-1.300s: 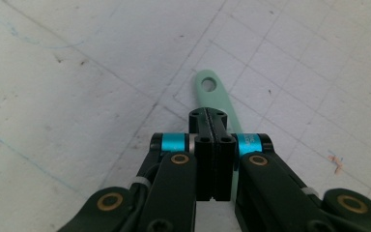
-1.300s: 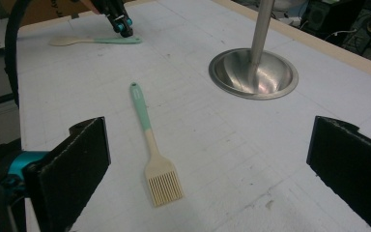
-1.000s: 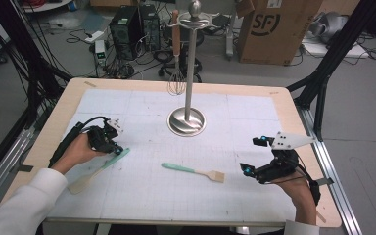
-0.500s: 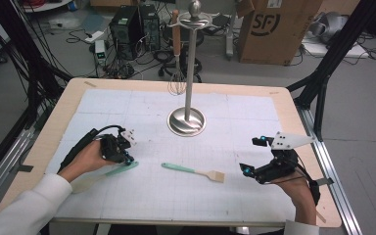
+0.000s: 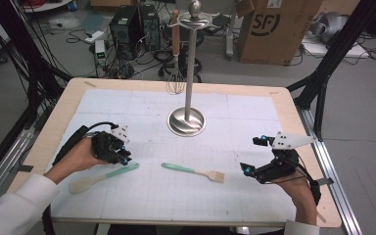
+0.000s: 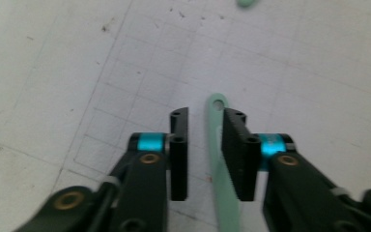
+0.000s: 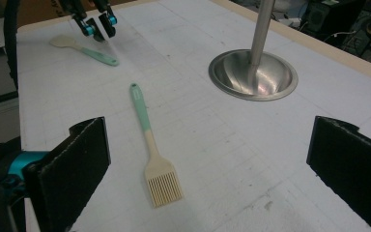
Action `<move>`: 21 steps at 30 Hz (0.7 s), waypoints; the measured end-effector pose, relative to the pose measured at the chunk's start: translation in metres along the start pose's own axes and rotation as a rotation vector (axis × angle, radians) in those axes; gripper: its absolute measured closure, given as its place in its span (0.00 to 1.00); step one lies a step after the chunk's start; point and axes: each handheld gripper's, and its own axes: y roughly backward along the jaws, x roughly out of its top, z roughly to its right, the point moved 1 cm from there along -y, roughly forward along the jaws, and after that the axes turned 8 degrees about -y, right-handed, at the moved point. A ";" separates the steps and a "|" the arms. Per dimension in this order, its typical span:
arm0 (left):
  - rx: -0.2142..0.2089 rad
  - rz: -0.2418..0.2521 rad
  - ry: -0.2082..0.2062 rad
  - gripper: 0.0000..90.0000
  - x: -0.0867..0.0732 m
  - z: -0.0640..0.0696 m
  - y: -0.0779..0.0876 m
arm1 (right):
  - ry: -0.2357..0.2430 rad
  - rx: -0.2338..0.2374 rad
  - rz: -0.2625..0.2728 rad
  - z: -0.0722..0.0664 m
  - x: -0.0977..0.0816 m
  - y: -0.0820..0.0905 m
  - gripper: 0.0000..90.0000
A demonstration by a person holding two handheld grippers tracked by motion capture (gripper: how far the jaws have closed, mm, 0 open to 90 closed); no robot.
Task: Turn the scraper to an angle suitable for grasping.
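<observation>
A spatula with a mint handle and a pale blade lies on the white mat at the front left. My left gripper hangs over its handle end. In the left gripper view the jaws have just been opening, and the handle lies on the mat between them, close to the right-hand pad. My left gripper is open. A mint-handled pastry brush lies at the front middle. My right gripper rests to the right of it, and in its own view my right gripper is wide open and holds nothing.
A steel utensil stand with a round base rises at the middle back of the mat, and a whisk hangs from its top. The right gripper view has the brush, the stand base and the far spatula.
My left gripper has shifted slightly right and its jaws have parted from the spatula handle. The handle end has swung down to lie flat on the mat. The right gripper has kept still.
</observation>
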 end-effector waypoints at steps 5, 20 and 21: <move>0.008 0.033 -0.028 0.44 0.003 0.006 0.017 | 0.002 -0.001 -0.003 -0.001 0.000 0.000 0.00; 0.058 0.056 -0.067 0.02 -0.002 0.017 0.065 | -0.003 -0.001 -0.002 0.000 0.000 0.000 0.00; 0.066 0.060 -0.067 0.02 -0.003 0.017 0.069 | -0.003 -0.002 -0.002 0.000 0.000 0.000 0.00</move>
